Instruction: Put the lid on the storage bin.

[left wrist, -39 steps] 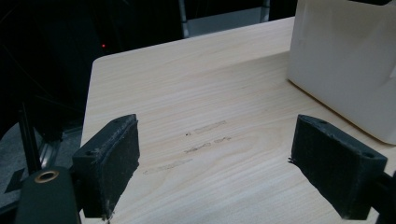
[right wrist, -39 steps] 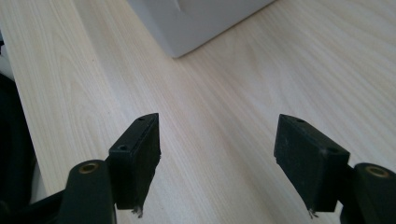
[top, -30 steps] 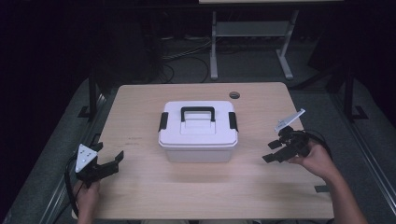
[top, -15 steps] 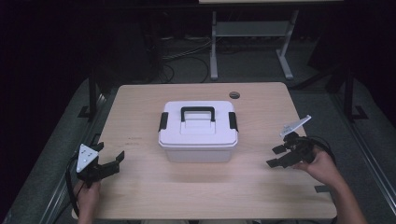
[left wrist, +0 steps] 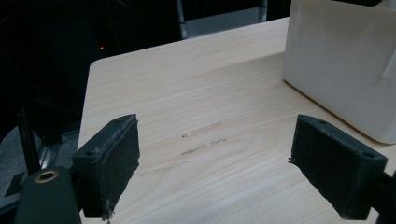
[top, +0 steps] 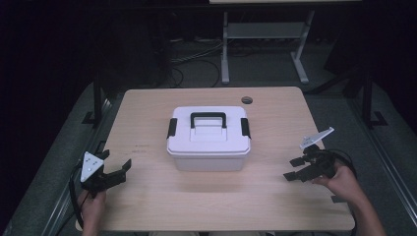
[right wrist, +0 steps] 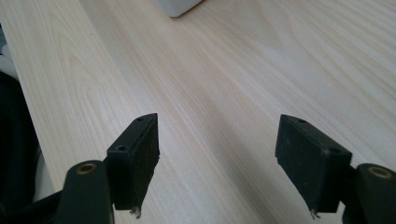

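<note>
A white plastic box with a black handle and two black side latches stands shut in the middle of the light wooden table. My left gripper rests low at the table's front left, jaws wide apart with only bare wood between them; the box's corner shows off to its right. My right gripper sits at the front right, well clear of the box, open and empty. A corner of the box lies far ahead of it.
A round cable hole is near the table's back right. Faint scuff marks mark the wood ahead of the left gripper. Beyond the table stand a metal frame and floor cables in the dark.
My right gripper has drifted toward the front right of the table and a little lower, away from the box. The left gripper and the box have stayed put.
</note>
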`<state>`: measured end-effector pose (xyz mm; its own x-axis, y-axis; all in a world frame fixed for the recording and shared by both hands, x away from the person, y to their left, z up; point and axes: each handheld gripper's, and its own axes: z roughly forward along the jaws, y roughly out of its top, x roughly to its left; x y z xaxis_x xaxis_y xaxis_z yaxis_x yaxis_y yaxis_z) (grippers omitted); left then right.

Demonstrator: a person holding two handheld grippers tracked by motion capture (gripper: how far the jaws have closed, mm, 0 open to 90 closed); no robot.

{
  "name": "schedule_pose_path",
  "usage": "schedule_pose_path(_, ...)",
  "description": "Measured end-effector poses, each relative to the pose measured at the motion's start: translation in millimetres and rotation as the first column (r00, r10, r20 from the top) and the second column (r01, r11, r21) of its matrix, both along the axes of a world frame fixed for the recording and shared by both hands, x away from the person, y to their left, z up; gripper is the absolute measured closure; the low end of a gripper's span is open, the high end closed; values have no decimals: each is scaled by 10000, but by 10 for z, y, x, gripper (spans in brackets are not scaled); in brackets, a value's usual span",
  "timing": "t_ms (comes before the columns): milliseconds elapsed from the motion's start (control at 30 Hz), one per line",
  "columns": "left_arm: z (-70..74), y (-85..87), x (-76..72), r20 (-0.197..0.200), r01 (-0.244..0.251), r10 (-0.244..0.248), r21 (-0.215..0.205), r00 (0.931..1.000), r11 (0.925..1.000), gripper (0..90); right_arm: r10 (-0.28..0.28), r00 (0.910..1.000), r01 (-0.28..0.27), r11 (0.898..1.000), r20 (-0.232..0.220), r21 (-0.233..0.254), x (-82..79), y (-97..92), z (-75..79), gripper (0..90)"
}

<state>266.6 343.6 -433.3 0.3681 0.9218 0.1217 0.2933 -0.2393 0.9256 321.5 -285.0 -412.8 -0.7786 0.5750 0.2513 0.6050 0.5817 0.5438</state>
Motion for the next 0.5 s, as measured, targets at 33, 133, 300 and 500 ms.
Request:
schedule_pose_path(33,0,-1,1,0,7,-7,7,10000,10000,147,-11,10000,11,10000,-6,19,-13,-7,-3,296)
schedule_pose_path(133,-4,-7,5,-4,15,-15,21,10000,10000,147,-63,10000,63,10000,-18,48,-45,-36,-15,295)
schedule_pose_path(300,-8,-11,5,2,2,-2,12,10000,10000,147,-144,9999,145,9998,-25,121,-86,-66,-31,295)
schedule_pose_path(500,-2,-1,-3,19,5,-5,26,10000,10000,147,-125,9999,125,9999,-23,111,-112,-66,-39,289)
